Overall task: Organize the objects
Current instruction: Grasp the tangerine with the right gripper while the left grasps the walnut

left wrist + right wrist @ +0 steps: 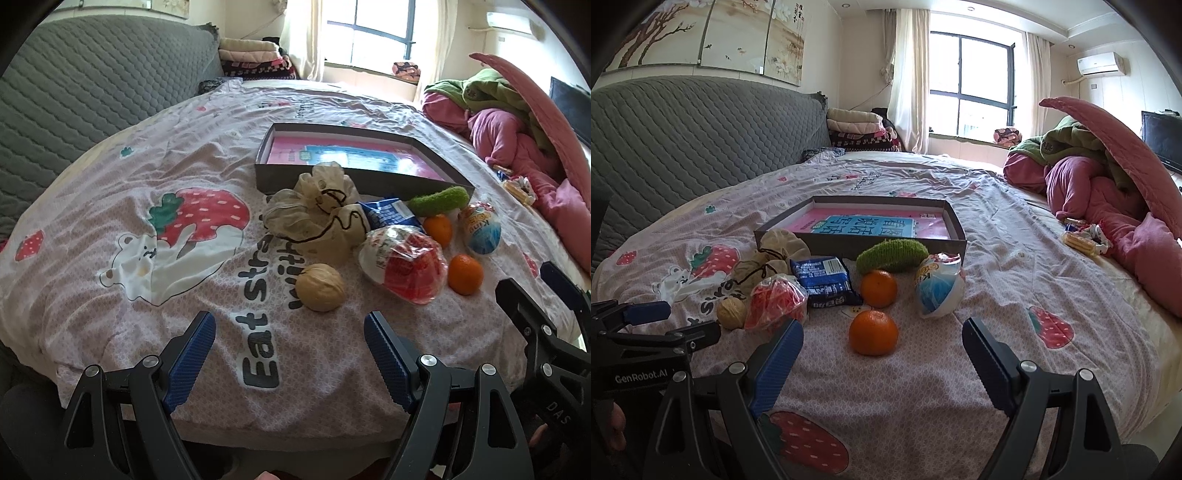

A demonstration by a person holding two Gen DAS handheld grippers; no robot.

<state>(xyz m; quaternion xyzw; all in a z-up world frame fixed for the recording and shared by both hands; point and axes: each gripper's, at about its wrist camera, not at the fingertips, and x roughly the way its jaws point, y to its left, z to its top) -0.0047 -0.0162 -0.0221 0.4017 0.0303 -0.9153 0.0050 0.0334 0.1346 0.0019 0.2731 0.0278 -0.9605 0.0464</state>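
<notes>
Daylight from the overexposed window [975, 85] lights the bed [997, 229] softly; fisheye edges bend and vignette black.

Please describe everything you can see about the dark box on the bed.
The box is a shallow, rectangular, dark grey tray without a lid, apparently cardboard. It lies flat on the patterned bedsheet, behind the pile of small things. Inside lies a pink and blue printed sheet with large characters. A beige cloth pouch and a green fuzzy thing are right at its front wall.
</notes>
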